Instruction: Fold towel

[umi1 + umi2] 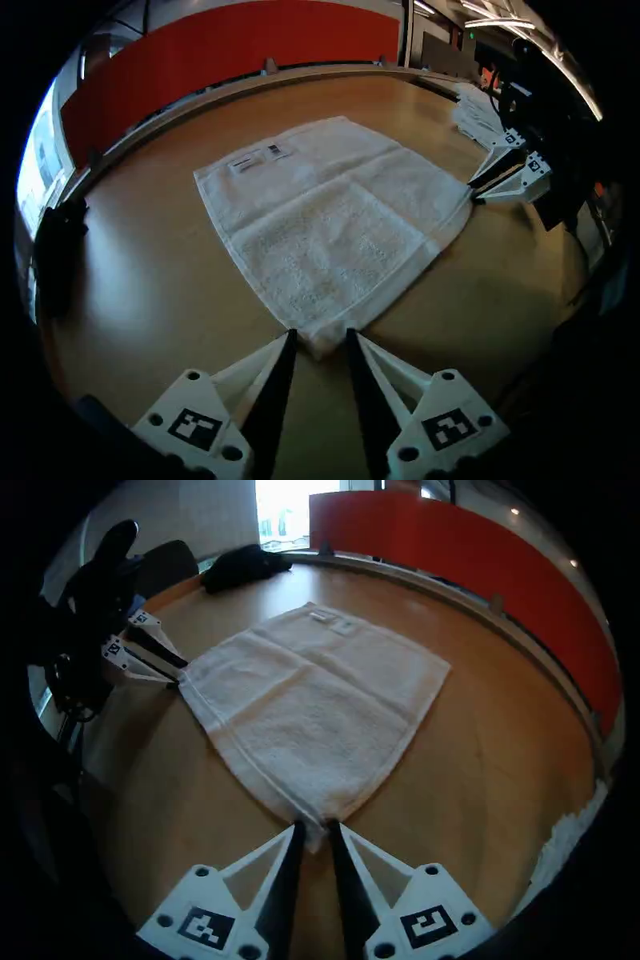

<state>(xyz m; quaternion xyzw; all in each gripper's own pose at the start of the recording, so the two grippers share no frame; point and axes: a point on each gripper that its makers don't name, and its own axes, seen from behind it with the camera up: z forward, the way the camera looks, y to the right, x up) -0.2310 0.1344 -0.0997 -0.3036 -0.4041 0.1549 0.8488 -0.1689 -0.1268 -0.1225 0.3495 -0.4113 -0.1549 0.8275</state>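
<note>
Towel at the grasp stage, both grippers set at adjacent corners. I read the white, square terry-cloth towel [328, 216] as lying flat on the tan wooden table [160, 264], with its two small sewn labels [260, 156] at the far edge, towards the long red panel [224, 48] beyond the table rim.

Left gripper [320, 346]: low over the table with its fingers a narrow way apart. The near corner of the towel sits between the tips, close to the right finger with a sliver of table showing on the other side, so I judge it not yet pinched.

Right gripper [314, 832]: the same arrangement at its own corner, with a tighter gap that the cloth fills. I cannot tell whether the pads are pressing.

The right gripper view also shows the left gripper at the towel's left-hand corner, the long hem running from there down to the right gripper's tips.

I take the placement to be deliberate (one hem, one gripper at each end): holding both ends of an edge would let that edge be carried flat across to the label side. The towel's body lies ahead of both grippers, spreading away from the tips.
</note>
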